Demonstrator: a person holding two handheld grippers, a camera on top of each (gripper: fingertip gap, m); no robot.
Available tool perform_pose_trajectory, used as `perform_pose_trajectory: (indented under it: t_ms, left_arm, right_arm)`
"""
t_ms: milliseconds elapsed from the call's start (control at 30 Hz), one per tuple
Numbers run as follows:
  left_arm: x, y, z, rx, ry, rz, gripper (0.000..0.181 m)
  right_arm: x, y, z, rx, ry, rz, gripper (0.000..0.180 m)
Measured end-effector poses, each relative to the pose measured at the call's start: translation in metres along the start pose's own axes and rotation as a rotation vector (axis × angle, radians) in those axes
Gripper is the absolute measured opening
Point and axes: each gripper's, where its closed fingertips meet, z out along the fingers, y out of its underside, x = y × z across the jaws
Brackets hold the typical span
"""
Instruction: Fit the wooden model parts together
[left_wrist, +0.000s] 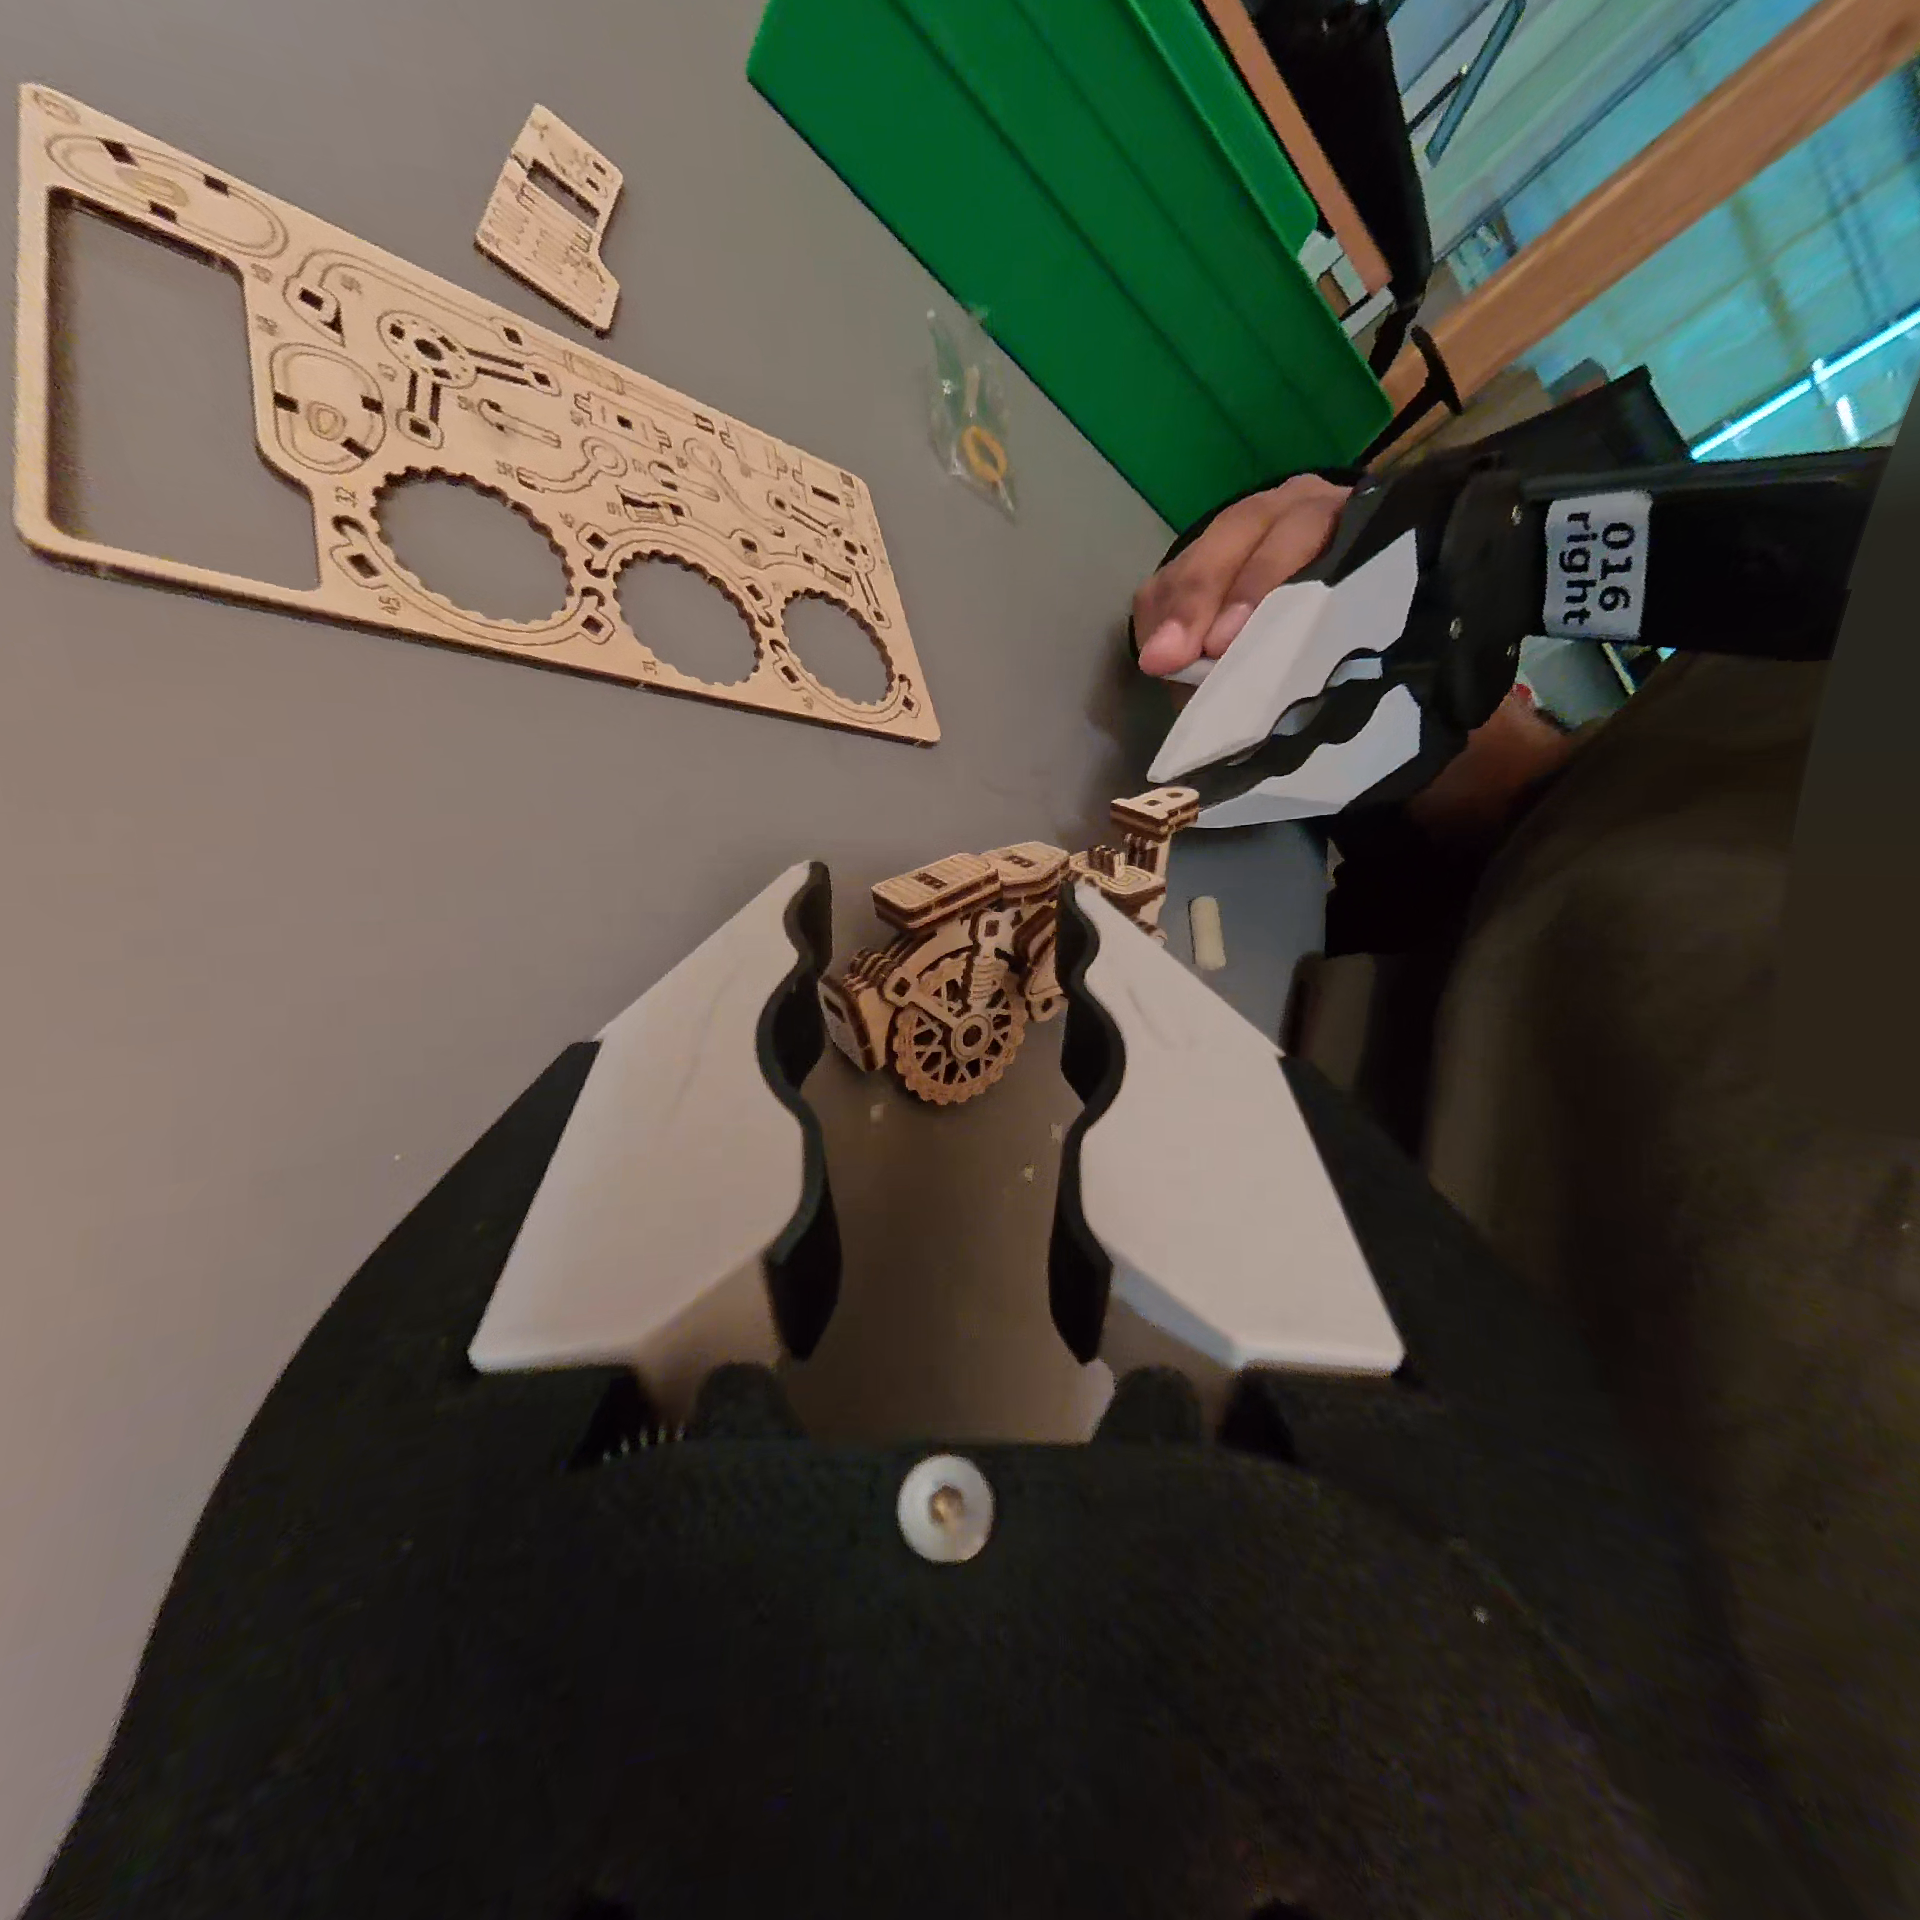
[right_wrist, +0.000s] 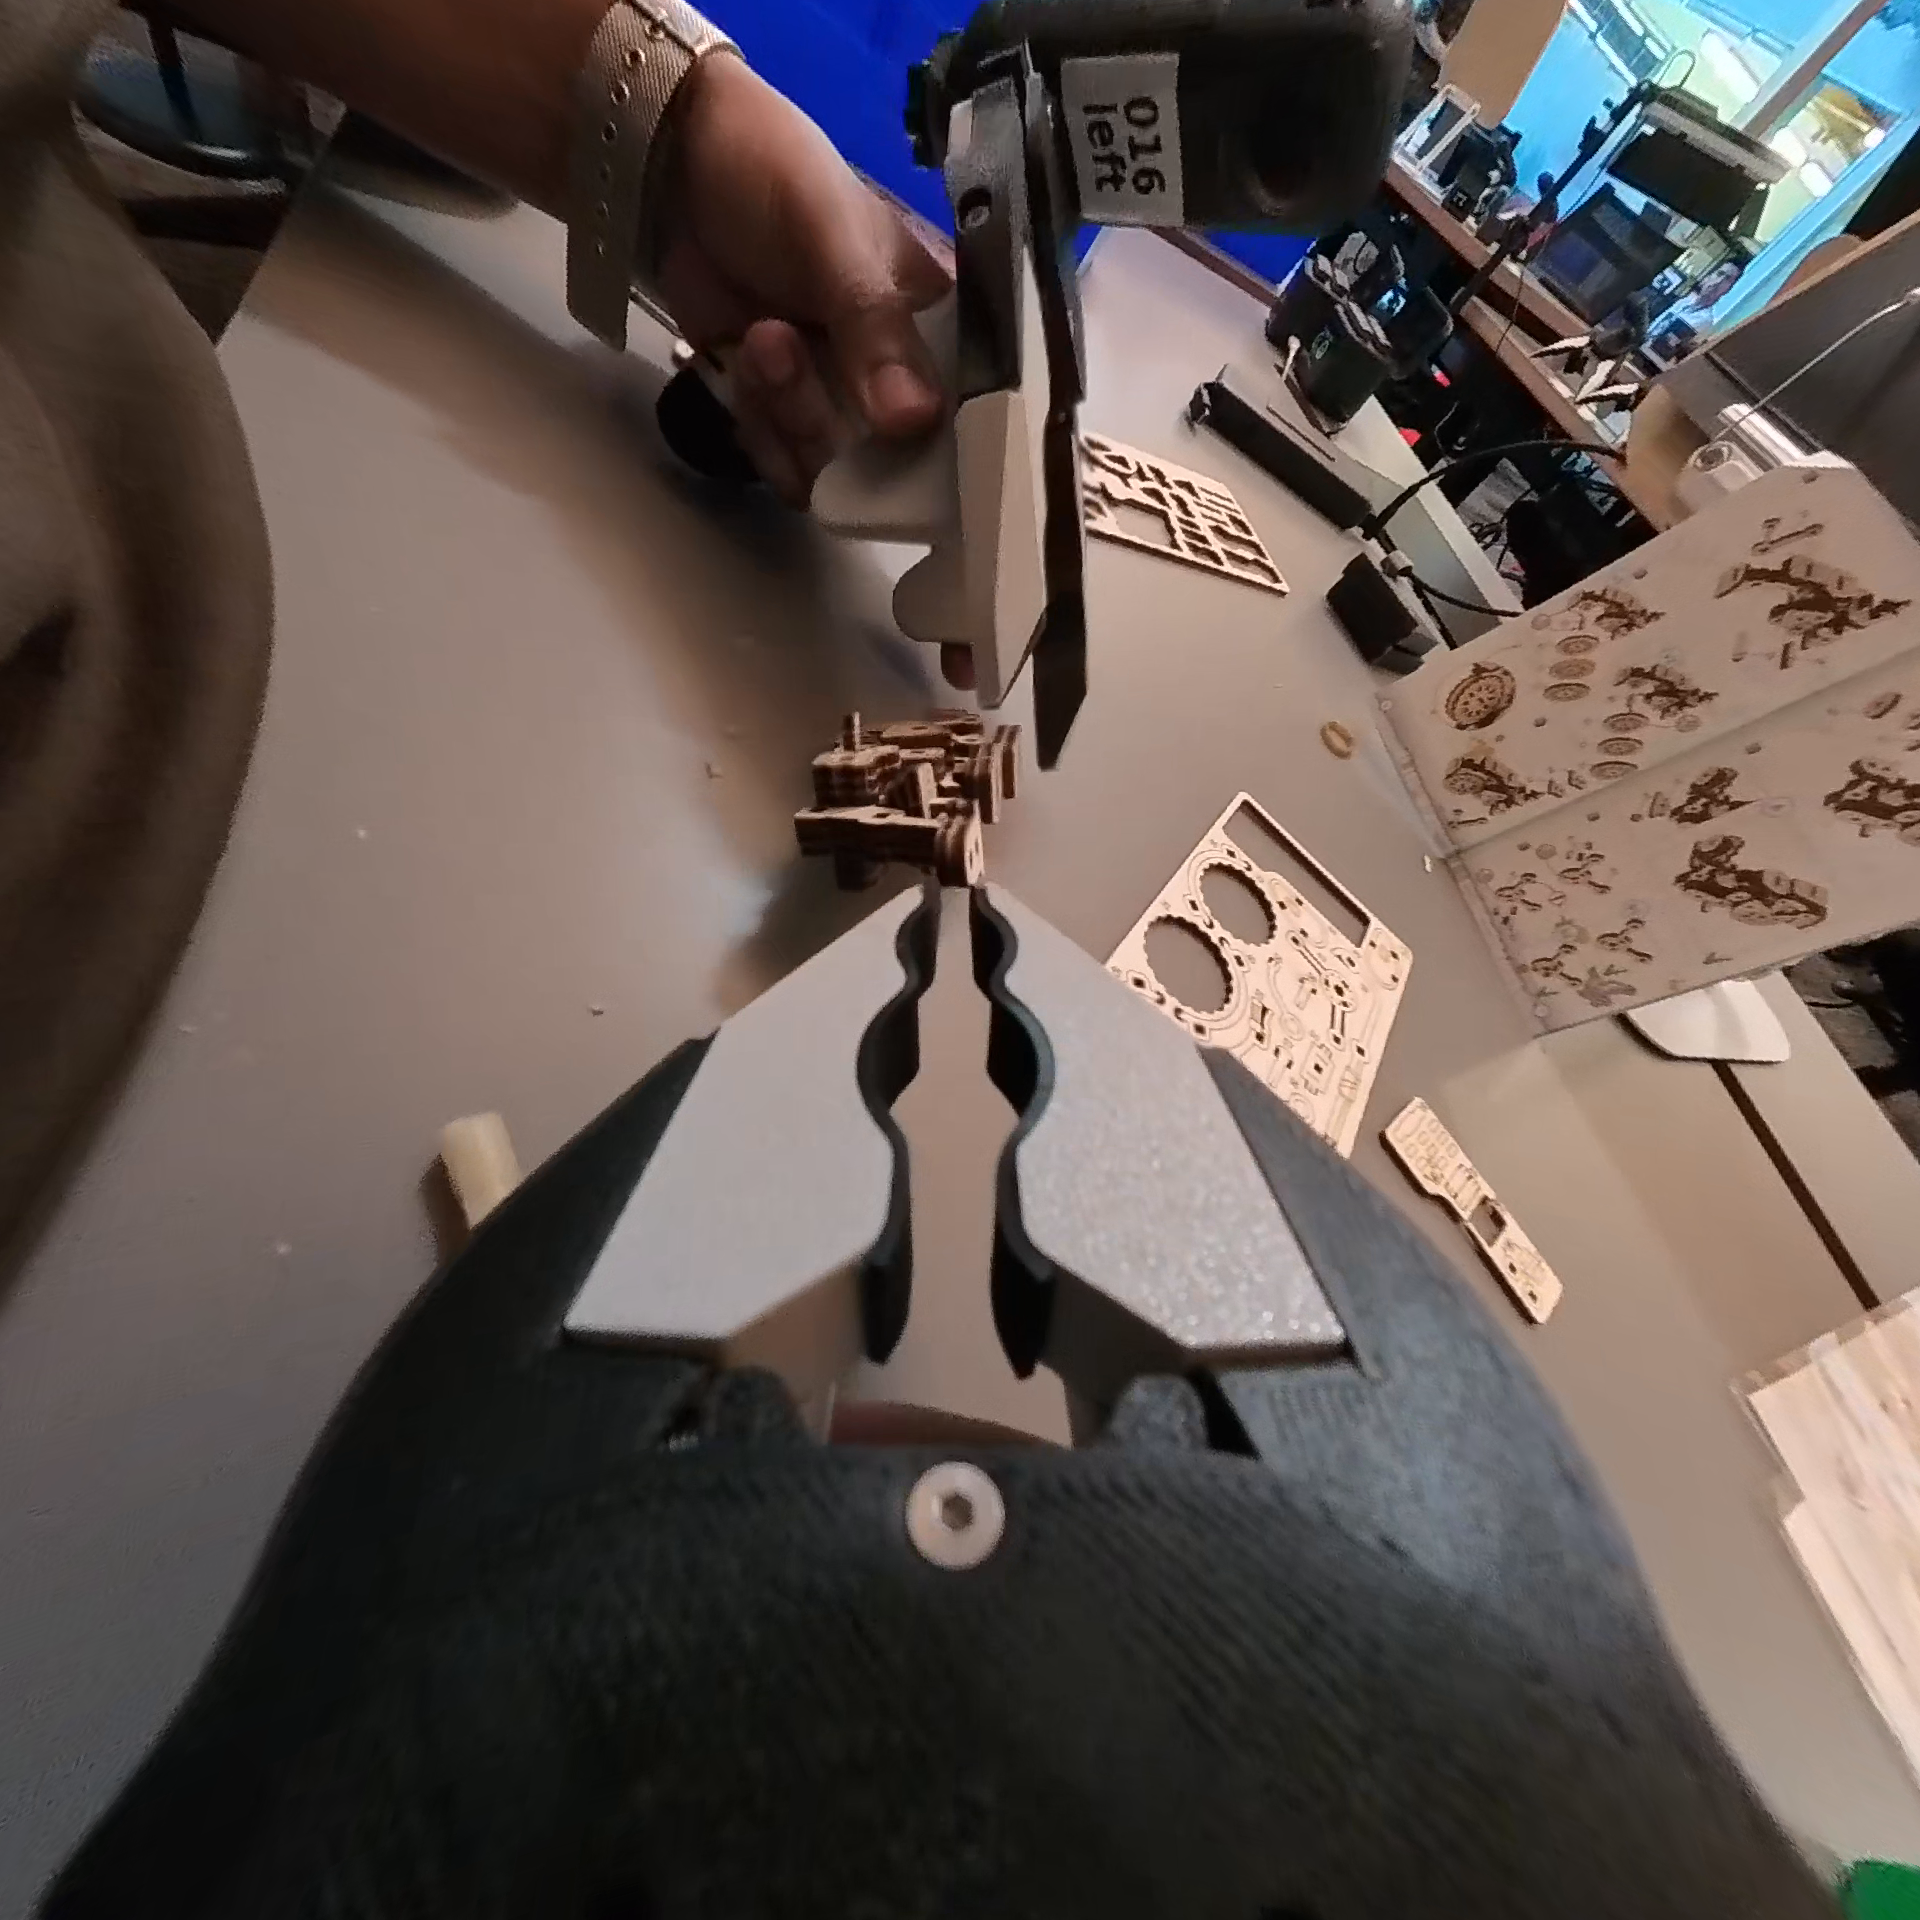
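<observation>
A partly built wooden vehicle model (left_wrist: 956, 987) with a spoked wheel stands on the grey table (left_wrist: 312, 935). My left gripper (left_wrist: 945, 899) is open, with its jaws on either side of the model's rear; the right finger hides part of the model. In the right wrist view my right gripper (right_wrist: 954, 896) is almost closed on a small front piece of the model (right_wrist: 904, 790). The same grip shows in the left wrist view, where the right gripper (left_wrist: 1179, 795) pinches the model's raised front end. The left gripper (right_wrist: 1023, 717) hangs just over the model's far end.
A wooden part sheet (left_wrist: 416, 468) with round cut-outs and a small sheet piece (left_wrist: 551, 218) lie at the far left. A clear bag of small parts (left_wrist: 971, 416) lies beside a green box (left_wrist: 1039, 208). A cream cylinder (right_wrist: 473, 1153) and an upright instruction sheet (right_wrist: 1662, 779) flank my right gripper.
</observation>
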Motion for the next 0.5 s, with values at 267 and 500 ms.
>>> perform_pose_trajectory:
  t_ms: [267,500]
  left_arm:
    - [0.004,0.004,0.004,-0.027,0.004,0.025,0.038]
    - [0.005,0.002,-0.002,-0.012,0.034,0.003,0.036]
  right_arm:
    - [0.001,0.002,0.001,-0.016,0.006,-0.005,0.004]
    - [0.005,0.008,0.001,-0.043,0.023,0.012,0.001]
